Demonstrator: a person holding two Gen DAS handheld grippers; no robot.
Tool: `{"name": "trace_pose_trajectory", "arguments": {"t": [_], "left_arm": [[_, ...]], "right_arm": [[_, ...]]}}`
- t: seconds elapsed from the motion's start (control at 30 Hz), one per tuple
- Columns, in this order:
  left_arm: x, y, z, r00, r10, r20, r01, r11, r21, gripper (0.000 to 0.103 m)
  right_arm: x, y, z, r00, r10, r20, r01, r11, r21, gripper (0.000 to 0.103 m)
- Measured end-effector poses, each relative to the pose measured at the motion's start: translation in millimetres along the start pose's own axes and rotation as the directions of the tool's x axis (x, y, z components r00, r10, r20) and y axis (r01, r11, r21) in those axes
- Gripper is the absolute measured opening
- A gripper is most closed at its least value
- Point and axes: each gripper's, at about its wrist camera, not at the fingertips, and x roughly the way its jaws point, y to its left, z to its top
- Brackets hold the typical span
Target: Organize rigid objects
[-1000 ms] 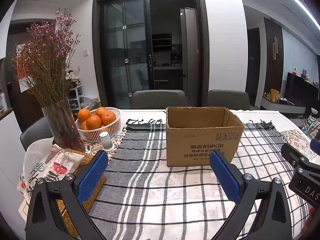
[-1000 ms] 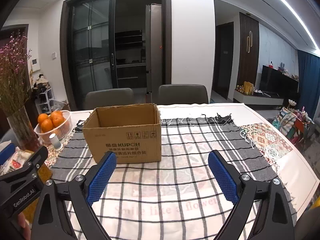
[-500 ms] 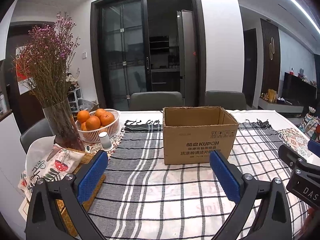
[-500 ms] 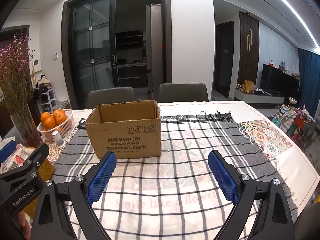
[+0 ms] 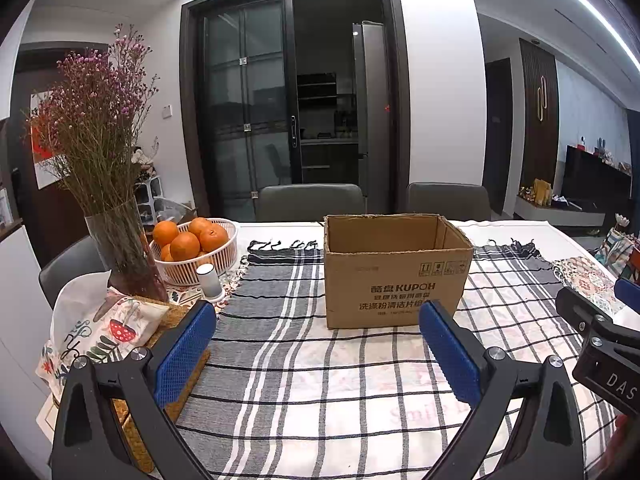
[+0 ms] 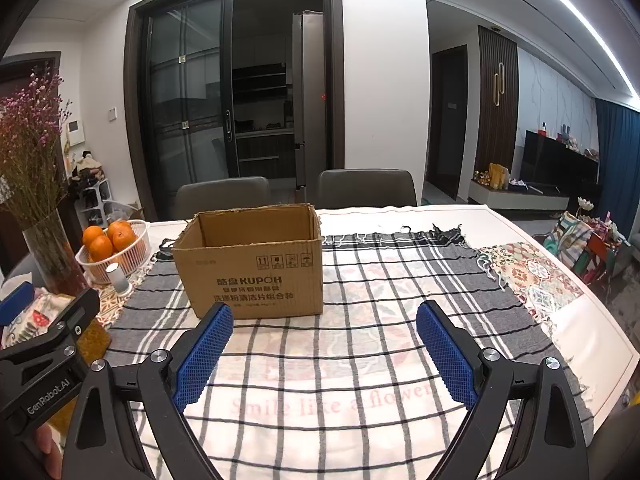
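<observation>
An open brown cardboard box (image 5: 396, 272) stands upright on the checked tablecloth; it also shows in the right wrist view (image 6: 256, 264). Its inside bottom is hidden. My left gripper (image 5: 318, 348) is open and empty, held above the cloth in front of the box. My right gripper (image 6: 324, 350) is open and empty, in front of the box and a little to its right. Each gripper shows at the edge of the other's view.
A white basket of oranges (image 5: 192, 244), a small white cylinder (image 5: 208, 280) and a glass vase of dried purple flowers (image 5: 124, 256) stand at the left. A patterned cloth bag (image 5: 96, 328) lies on a woven mat. Two grey chairs (image 5: 308, 200) stand behind the table.
Both grippers have drawn back a little from the box and tilted slightly, so the box looks smaller. Jaws stayed open. Nothing on the table moved.
</observation>
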Motion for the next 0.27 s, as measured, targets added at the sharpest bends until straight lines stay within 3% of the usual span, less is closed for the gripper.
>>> {"name": "trace_pose_trajectory", "arguments": {"t": [0.27], "left_arm": [[-0.5,1.2,-0.7,1.000,-0.001,-0.001,0.001,1.000,-0.004,0.103]], "right_arm": [[-1.1,0.8,0.5,1.000,0.004,-0.004,-0.004,1.000,0.002,0.094]]}}
